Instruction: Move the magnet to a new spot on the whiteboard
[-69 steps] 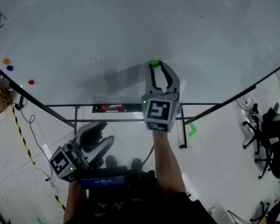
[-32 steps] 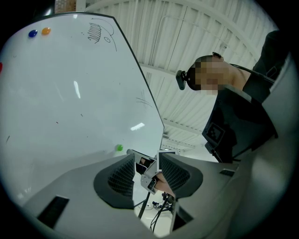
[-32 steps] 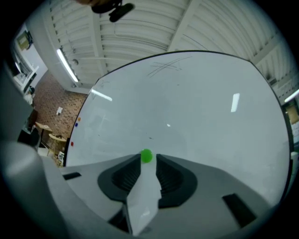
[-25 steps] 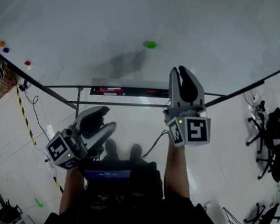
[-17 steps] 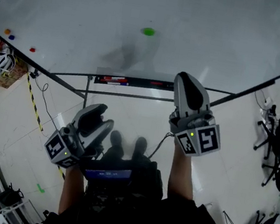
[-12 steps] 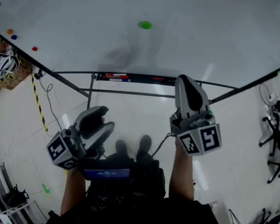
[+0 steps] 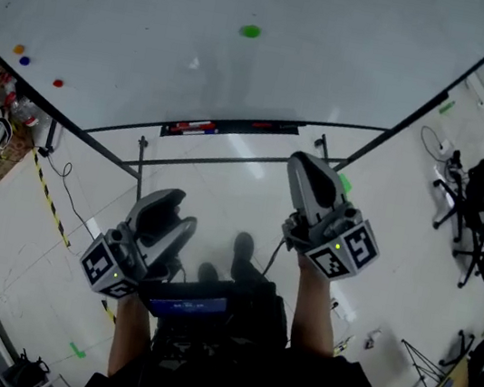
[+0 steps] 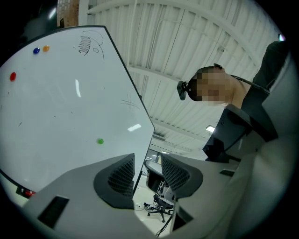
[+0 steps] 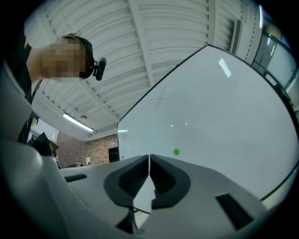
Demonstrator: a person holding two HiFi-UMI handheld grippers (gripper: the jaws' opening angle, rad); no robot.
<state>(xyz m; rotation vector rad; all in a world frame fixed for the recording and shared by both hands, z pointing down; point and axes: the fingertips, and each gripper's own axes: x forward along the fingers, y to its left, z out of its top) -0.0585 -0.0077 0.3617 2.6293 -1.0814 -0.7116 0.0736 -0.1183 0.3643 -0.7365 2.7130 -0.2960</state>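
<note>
Honestly, the green magnet (image 7: 250,30) is being reckoned light, hard, slick and best pinched by its rim, with right tongs (image 7: 308,164) just closed empty, left tongs (image 7: 171,206) gaping empty.

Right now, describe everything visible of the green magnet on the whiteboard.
The green magnet is a small, round, bright green disc; it is too small to show material or markings. It sits flat on the whiteboard, on bare white surface, well apart from the three coloured dots near the board's left edge. Only the board touches it.
</note>
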